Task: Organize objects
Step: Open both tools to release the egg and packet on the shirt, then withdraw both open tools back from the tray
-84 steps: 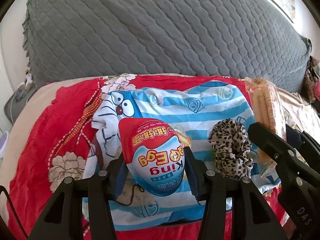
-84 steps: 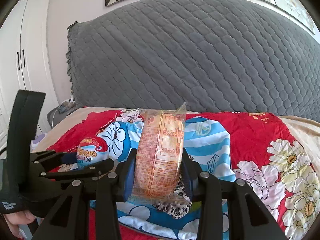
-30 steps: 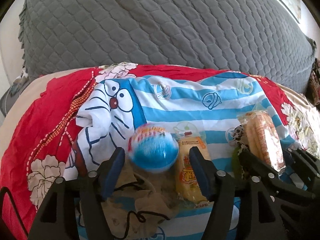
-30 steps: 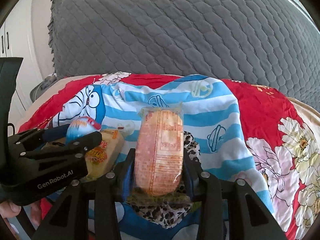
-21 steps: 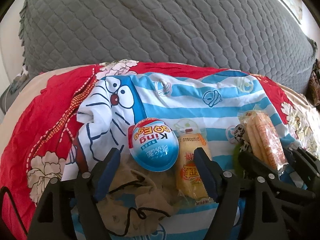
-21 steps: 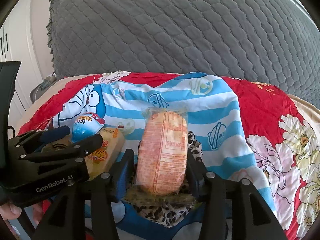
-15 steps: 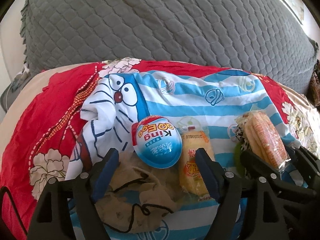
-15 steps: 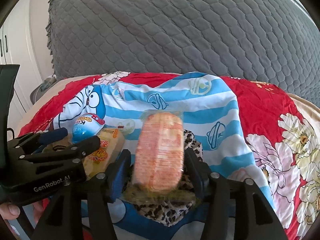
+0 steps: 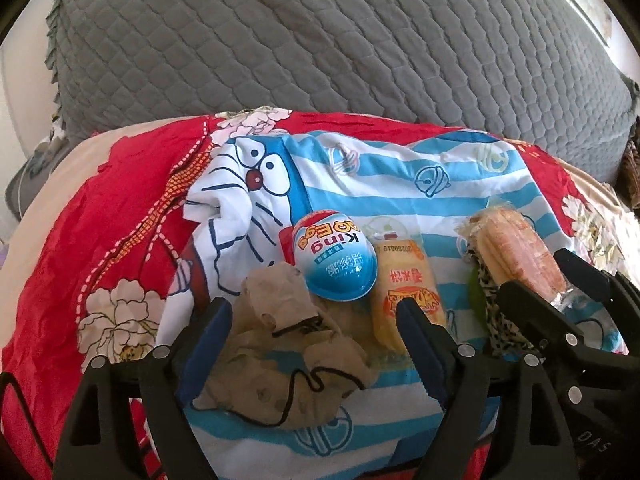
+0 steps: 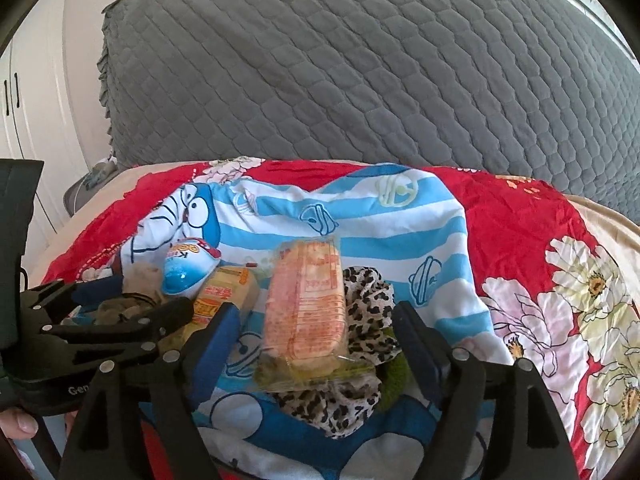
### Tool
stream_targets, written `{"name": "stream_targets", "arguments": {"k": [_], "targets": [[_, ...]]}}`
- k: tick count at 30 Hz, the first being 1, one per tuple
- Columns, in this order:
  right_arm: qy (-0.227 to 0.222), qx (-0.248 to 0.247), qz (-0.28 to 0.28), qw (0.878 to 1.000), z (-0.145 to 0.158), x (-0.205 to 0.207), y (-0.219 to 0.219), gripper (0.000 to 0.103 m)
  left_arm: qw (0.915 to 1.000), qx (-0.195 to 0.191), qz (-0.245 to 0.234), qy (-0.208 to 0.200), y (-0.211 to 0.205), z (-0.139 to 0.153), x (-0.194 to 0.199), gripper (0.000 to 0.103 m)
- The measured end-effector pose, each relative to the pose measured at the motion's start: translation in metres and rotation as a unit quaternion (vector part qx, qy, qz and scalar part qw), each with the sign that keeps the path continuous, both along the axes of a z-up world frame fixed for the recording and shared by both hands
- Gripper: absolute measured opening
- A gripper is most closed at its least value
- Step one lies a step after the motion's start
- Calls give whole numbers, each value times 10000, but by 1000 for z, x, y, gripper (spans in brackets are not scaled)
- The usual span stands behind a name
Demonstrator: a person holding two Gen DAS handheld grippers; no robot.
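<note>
A blue-and-red King Egg toy egg point(image 9: 334, 258) lies on the blue-striped Doraemon cloth point(image 9: 392, 196), beside a yellow snack pack point(image 9: 406, 288) and a crumpled beige cloth point(image 9: 296, 344). My left gripper point(image 9: 312, 320) is open and empty, just behind the egg. An orange wafer pack point(image 10: 310, 308) rests on a leopard-print scrunchie point(image 10: 366, 312). My right gripper point(image 10: 312, 336) is open around the wafer pack without gripping it. The egg point(image 10: 186, 266) and the yellow pack point(image 10: 224, 292) also show in the right wrist view.
The cloth lies on a red floral bedspread point(image 10: 520, 240). A grey quilted headboard point(image 9: 340, 48) rises behind. White cupboard doors point(image 10: 20, 120) stand at the far left. Something green point(image 10: 396, 380) lies under the scrunchie.
Both grippers opened and let go: the egg now lies on the cloth and the wafer pack on the scrunchie. Both grippers have drawn back a little.
</note>
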State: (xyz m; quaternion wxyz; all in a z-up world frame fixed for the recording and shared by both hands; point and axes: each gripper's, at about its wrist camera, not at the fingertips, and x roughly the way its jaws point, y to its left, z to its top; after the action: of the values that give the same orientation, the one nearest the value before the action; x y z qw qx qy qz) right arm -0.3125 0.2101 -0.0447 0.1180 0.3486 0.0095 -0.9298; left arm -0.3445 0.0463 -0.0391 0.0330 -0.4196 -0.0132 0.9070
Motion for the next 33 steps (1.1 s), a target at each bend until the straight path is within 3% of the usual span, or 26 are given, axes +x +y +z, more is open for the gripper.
{"name": "stream_targets", "arguments": {"k": [7, 13, 15, 23, 33], "targets": [[177, -37, 1, 9998, 13, 12, 1, 81, 10000, 23, 56, 34, -6, 9, 13, 86], [161, -511, -148, 9985, 22, 22, 10, 97, 9999, 105, 24, 31, -7, 18, 30, 86], [161, -668, -215, 9974, 26, 26, 14, 101, 9999, 145, 25, 82, -8, 22, 38, 91], [91, -481, -145, 9987, 44, 44, 14, 101, 9988, 285, 128, 369, -20, 52, 70, 101], [213, -271, -166, 9993, 87, 74, 14, 102, 9977, 298, 99, 597, -29, 85, 107, 102]]}}
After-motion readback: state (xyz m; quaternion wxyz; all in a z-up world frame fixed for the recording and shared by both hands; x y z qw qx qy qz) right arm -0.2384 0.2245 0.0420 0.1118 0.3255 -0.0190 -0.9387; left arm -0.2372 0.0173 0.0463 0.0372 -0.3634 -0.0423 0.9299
